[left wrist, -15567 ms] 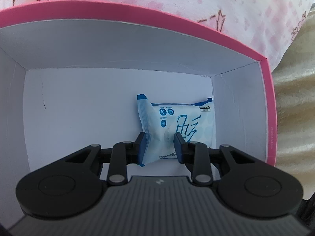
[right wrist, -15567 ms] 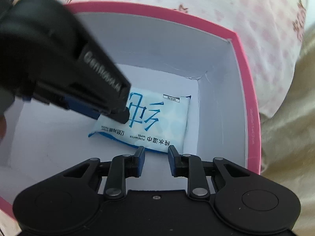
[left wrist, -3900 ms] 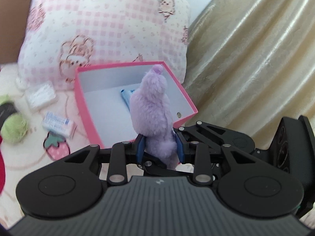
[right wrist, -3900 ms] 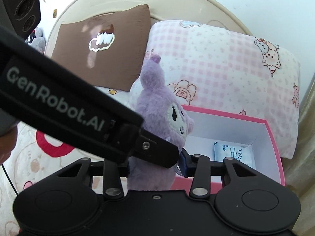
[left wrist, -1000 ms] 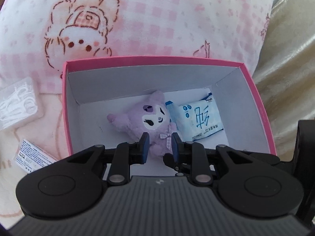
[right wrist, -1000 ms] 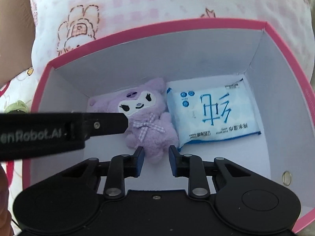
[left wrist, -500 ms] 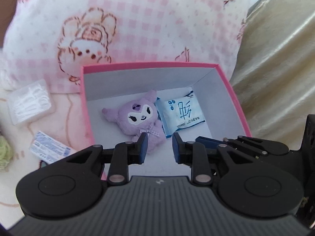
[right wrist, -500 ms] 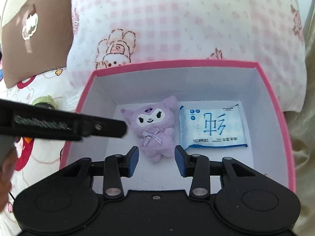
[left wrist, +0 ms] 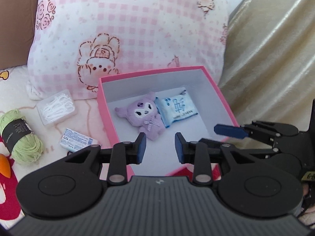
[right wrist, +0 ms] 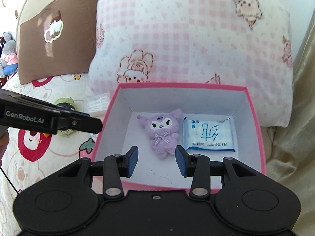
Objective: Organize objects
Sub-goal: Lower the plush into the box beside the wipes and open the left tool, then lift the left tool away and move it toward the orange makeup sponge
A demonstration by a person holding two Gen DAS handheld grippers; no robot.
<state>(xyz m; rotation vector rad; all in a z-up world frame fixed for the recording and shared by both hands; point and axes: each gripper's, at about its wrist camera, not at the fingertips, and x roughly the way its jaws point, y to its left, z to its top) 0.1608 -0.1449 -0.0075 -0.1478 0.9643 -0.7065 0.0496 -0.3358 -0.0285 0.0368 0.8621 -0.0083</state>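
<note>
The purple plush doll (right wrist: pixel 162 133) lies face up on the floor of the pink box (right wrist: pixel 254 106), touching the blue wet-wipes pack (right wrist: pixel 208 135) on its right. The left claw (left wrist: pixel 159 147) and the right claw (right wrist: pixel 156 161) hover above the near part of the box, each parted with nothing between its pads; the left one's jaws have just been opening. Outside the box on the bed lie green yarn (left wrist: pixel 19 135), a clear case of floss picks (left wrist: pixel 57 107) and a small white packet (left wrist: pixel 77 140), before a pink checked pillow (left wrist: pixel 122 29).
</note>
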